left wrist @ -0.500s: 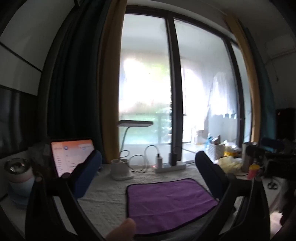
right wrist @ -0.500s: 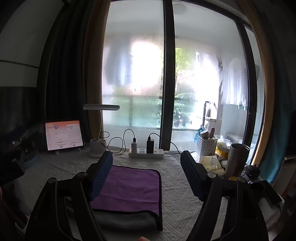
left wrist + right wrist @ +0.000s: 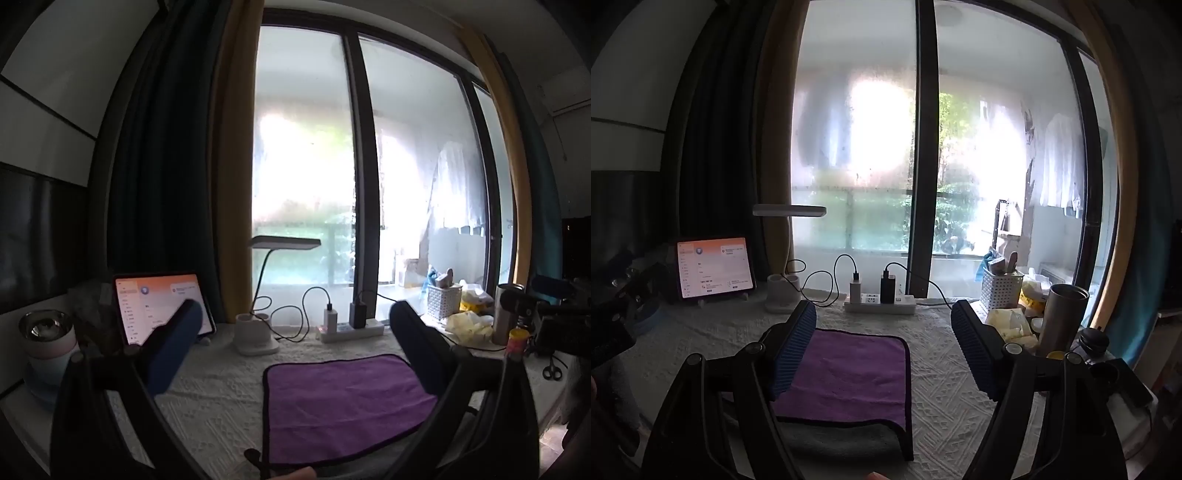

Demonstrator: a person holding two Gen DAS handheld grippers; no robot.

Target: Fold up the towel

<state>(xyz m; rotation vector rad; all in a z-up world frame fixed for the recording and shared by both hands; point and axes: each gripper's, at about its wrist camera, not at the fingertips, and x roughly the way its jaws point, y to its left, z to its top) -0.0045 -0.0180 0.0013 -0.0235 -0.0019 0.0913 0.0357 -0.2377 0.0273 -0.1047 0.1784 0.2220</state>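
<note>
Since half a second ago the left gripper [image 3: 295,339] has tipped its view slightly upward and leftward: the tablet [image 3: 162,308] now sits partly behind its left finger [image 3: 173,347], and the purple towel [image 3: 343,402] lies lower and further right between the fingers. The right gripper [image 3: 882,347] has barely shifted; its view is almost unchanged.

Both grippers hang above the table with fingers spread wide and nothing between the pads. The towel [image 3: 849,376] lies flat on the white quilted tablecloth [image 3: 953,387], already folded over so that a grey underside [image 3: 831,439] shows along its near edge in the right wrist view. The right gripper's left finger [image 3: 792,350] overlaps the towel's left part in that view; whether it touches the cloth cannot be told.

Behind the towel, along the window, stand a desk lamp [image 3: 788,251] on a white base, a power strip [image 3: 879,302] with two chargers and looping cables, and the lit tablet [image 3: 714,267] on a stand. To the right are a white perforated basket [image 3: 1001,291] of small items, yellowish packets [image 3: 1012,323], a steel tumbler [image 3: 1063,317] and a dark bottle cap [image 3: 1093,339]. At far left in the left wrist view stands a pink-and-blue cup [image 3: 46,350] with a metal lid; scissors [image 3: 552,369] lie at far right. None of these stands between the grippers and the towel.
</note>
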